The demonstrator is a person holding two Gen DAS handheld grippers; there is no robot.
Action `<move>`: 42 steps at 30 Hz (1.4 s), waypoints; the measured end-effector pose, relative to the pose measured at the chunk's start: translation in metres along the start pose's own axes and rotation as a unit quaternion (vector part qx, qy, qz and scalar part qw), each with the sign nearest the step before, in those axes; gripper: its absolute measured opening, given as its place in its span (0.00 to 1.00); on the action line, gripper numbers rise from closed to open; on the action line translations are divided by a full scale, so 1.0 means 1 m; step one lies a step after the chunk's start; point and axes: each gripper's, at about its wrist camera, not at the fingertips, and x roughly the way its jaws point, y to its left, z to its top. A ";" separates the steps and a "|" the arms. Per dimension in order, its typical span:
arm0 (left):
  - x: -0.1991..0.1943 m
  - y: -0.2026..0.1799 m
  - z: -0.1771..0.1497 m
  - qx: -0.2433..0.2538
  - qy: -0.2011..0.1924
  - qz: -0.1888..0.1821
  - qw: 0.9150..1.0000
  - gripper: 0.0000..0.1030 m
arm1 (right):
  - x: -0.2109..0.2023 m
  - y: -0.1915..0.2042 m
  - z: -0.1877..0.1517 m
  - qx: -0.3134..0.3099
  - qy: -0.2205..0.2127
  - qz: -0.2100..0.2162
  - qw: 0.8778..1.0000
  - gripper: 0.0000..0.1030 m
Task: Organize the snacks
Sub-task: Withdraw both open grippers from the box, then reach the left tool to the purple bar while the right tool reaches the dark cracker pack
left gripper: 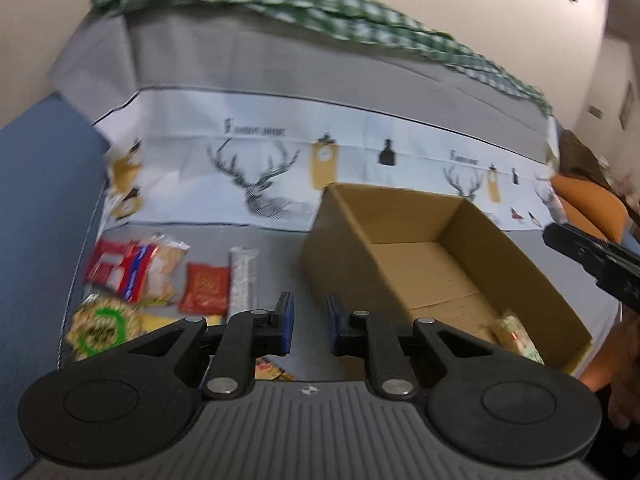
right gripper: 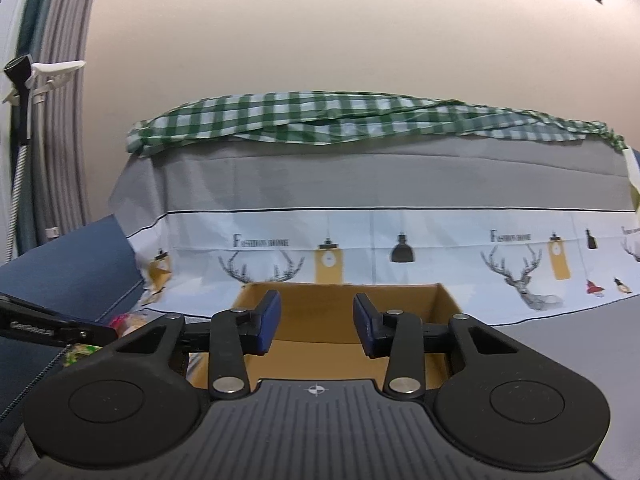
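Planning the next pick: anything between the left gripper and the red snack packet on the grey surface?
Nothing visible. The left gripper, empty with a narrow gap between its pads, hangs over bare grey surface; the red snack packet lies left of its tip, a silver packet beside it. The cardboard box is to the right.

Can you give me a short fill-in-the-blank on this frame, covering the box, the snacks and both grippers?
1. The cardboard box holds only ____ snack packet.
2. Seen from the left wrist, the loose snacks lie to the ____ of the box.
3. Neither the left gripper nor the right gripper has ____ between its pads.
4. The cloth at the top is green and white ____.

Missing words: one; left; anything; checked
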 end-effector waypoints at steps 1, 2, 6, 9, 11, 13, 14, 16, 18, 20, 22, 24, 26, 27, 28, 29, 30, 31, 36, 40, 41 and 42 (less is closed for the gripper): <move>0.000 0.004 0.001 -0.006 0.002 0.004 1.000 0.17 | 0.000 0.004 0.000 0.001 0.000 0.005 1.000 0.41; 0.000 0.008 0.002 -0.012 0.003 0.009 1.000 0.17 | 0.001 0.008 -0.001 0.002 0.002 0.011 1.000 0.41; -0.006 0.020 -0.001 -0.031 0.008 0.017 0.999 0.18 | 0.005 0.027 -0.003 0.001 0.011 0.031 0.999 0.41; -0.010 0.028 -0.003 -0.041 0.009 0.018 0.999 0.18 | 0.006 0.044 -0.005 -0.011 0.013 0.047 0.999 0.41; -0.012 0.031 -0.005 -0.045 0.011 0.017 0.999 0.18 | 0.007 0.054 -0.006 -0.018 0.016 0.057 0.998 0.41; -0.013 0.034 -0.006 -0.048 0.014 0.016 0.999 0.18 | 0.008 0.061 -0.007 -0.023 0.019 0.064 0.997 0.41; -0.013 0.035 -0.005 -0.049 0.016 0.014 0.999 0.18 | 0.009 0.065 -0.007 -0.025 0.022 0.068 0.997 0.41; -0.013 0.037 -0.006 -0.051 0.018 0.013 0.998 0.18 | 0.010 0.070 -0.008 -0.026 0.025 0.073 0.997 0.41; -0.012 0.039 -0.006 -0.053 0.021 0.012 0.998 0.18 | 0.012 0.074 -0.009 -0.026 0.029 0.077 0.996 0.41; -0.012 0.040 -0.006 -0.056 0.023 0.011 0.998 0.18 | 0.012 0.078 -0.010 -0.026 0.032 0.081 0.996 0.41; -0.011 0.041 -0.006 -0.058 0.024 0.011 0.998 0.19 | 0.014 0.081 -0.012 -0.026 0.035 0.084 0.996 0.41; -0.010 0.043 -0.006 -0.062 0.027 0.011 0.998 0.19 | 0.016 0.086 -0.014 -0.027 0.039 0.088 0.995 0.41; -0.009 0.045 -0.006 -0.068 0.029 0.011 0.997 0.19 | 0.017 0.091 -0.017 -0.033 0.043 0.094 0.994 0.41; -0.009 0.046 -0.006 -0.072 0.031 0.011 0.997 0.19 | 0.018 0.094 -0.018 -0.034 0.045 0.100 0.993 0.41; -0.008 0.047 -0.006 -0.075 0.032 0.012 0.997 0.19 | 0.019 0.096 -0.020 -0.035 0.049 0.109 0.992 0.41; -0.008 0.049 -0.006 -0.078 0.033 0.012 0.996 0.19 | 0.019 0.100 -0.022 -0.036 0.055 0.122 0.990 0.41; -0.007 0.051 -0.007 -0.082 0.035 0.013 0.996 0.19 | 0.020 0.103 -0.023 -0.040 0.060 0.131 0.989 0.41; -0.006 0.053 -0.007 -0.087 0.038 0.014 0.995 0.19 | 0.020 0.108 -0.025 -0.046 0.063 0.140 0.987 0.41; 0.000 0.066 -0.009 -0.113 0.055 0.028 0.992 0.19 | 0.025 0.134 -0.038 -0.077 0.087 0.174 0.978 0.41; 0.008 0.075 -0.011 -0.135 0.073 0.038 0.987 0.20 | 0.033 0.155 -0.047 -0.100 0.107 0.190 0.971 0.41; 0.010 0.078 -0.012 -0.140 0.077 0.040 0.986 0.20 | 0.036 0.161 -0.049 -0.104 0.112 0.193 0.969 0.41; 0.011 0.080 -0.012 -0.143 0.081 0.042 0.985 0.20 | 0.039 0.165 -0.050 -0.106 0.116 0.192 0.969 0.42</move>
